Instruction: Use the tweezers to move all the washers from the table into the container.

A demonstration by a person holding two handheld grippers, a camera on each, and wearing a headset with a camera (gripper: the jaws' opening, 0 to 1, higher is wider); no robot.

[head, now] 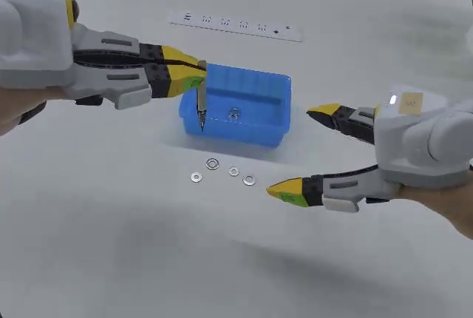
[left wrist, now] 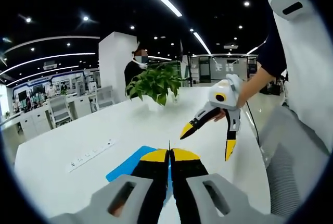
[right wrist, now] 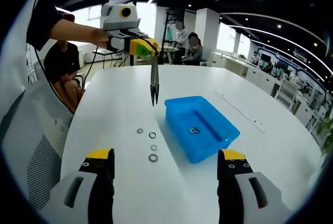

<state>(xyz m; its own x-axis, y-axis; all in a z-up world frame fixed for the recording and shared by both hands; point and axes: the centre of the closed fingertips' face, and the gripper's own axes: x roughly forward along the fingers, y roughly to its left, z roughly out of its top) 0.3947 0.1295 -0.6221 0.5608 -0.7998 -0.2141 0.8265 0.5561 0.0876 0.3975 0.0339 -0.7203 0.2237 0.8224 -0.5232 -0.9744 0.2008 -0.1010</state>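
Pinching tweezers [right wrist: 154, 82] between left jaws

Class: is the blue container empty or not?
Not empty: one washer lies on the blue container's floor; four other washers lie on the table beside it.

A: The slim metal tweezers [head: 201, 103]?
B: Pinched in the left gripper [head: 194, 74], tips over the 9 o'clock edge of the blue plastic container [head: 251, 134].
A: The small silver washers [head: 213, 163]?
B: Four at its 6 o'clock; another washer [head: 234, 114] inside.
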